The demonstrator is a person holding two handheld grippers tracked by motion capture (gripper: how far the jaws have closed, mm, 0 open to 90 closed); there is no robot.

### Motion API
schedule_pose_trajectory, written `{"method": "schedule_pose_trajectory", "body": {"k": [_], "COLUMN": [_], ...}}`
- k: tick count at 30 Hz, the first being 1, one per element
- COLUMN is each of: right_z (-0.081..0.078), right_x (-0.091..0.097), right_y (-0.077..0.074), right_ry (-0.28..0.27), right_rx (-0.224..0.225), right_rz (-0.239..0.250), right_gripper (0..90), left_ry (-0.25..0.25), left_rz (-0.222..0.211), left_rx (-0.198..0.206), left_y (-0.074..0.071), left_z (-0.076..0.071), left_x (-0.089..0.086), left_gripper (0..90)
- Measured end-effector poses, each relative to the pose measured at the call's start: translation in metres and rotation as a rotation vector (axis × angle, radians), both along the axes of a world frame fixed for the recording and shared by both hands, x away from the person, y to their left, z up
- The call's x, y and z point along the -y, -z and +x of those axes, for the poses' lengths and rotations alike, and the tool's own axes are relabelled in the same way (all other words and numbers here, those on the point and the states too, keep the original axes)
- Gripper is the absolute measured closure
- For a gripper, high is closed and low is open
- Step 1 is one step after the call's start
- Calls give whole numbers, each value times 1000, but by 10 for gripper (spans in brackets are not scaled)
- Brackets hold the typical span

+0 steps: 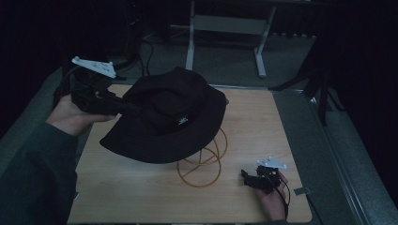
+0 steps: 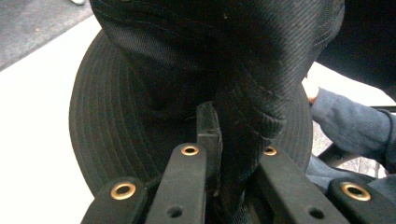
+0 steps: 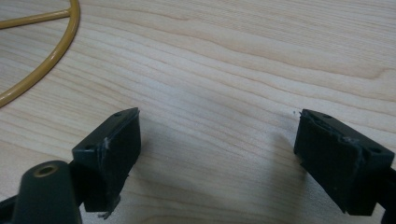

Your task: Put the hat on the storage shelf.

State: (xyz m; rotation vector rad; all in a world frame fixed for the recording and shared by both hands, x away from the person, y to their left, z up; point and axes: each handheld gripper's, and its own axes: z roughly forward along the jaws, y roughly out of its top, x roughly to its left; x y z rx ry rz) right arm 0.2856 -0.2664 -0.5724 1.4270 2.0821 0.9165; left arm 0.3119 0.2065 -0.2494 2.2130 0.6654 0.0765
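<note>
Dim room, pale wooden table (image 1: 141, 197). The left gripper (image 1: 123, 106), held high, clamps a black bucket hat's (image 1: 173, 117) fabric; the right gripper (image 3: 217, 154) rests low, jaws spread wide, empty.

Light wood table (image 1: 141, 197) w/ rounded corners, grey floor around it. Yellow wire stand (image 1: 202, 164) sits on it approx center, base ring toward 6 o'clock, upper part hidden under hat (image 1: 164, 117). Right hand (image 1: 272, 199) rests on the top at approx 4 o'clock, near the edge.
</note>
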Motion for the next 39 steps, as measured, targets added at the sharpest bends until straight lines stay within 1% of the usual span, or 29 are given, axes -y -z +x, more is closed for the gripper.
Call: {"method": "schedule_pose_trajectory", "body": {"k": [4,7,10,11,14,16,18,20,22,25,28,30,32,33,35,36,37,38,39], "right_z": [0,0,0,0,0,0,0,0,0,0,0,0,0,0,0,0,0,0,0], "right_x": [0,0,0,0,0,0,0,0,0,0,0,0,0,0,0,0,0,0,0], "right_y": [0,0,0,0,0,0,0,0,0,0,0,0,0,0,0,0,0,0,0], "right_ry": [-1,-1,-1,-1,-1,1,1,2,2,2,2,2,2,2,2,2,2,2,2], "right_rx": [-2,-3,-3,-3,-3,-3,-3,-1,-1,-1,-1,0,0,-1,-1,-1,-1,-1,-1], "right_rz": [-1,-1,0,0,-1,1,1,3,2,2,2,2,2,2,2,2,2,2,2], "right_gripper": [146,146,146,146,146,146,146,146,146,146,146,146,146,146,146,146,146,146,146], "left_ry": [16,33,43,41,60,64,65,50,52,41,33,33,35,37,39,31,25,18,3], "left_rz": [32,43,61,77,85,107,127,146,161,200,230,226,208,184,150,141,129,114,94], "left_rx": [2,-4,-8,-5,-18,-14,-10,-3,-14,-13,-27,-43,-57,-73,-100,-111,-122,-123,-96], "left_y": [2,5,10,12,18,23,28,33,39,48,60,67,71,72,72,71,70,69,66], "left_z": [1,3,5,6,9,11,13,15,18,20,24,25,27,28,30,31,32,32,30], "left_x": [17,29,42,48,60,69,77,83,87,94,99,99,98,96,92,90,88,85,82], "left_gripper": [881,880,879,878,878,876,867,849,833,811,793,776,751,715,612,553,514,487,448]}}
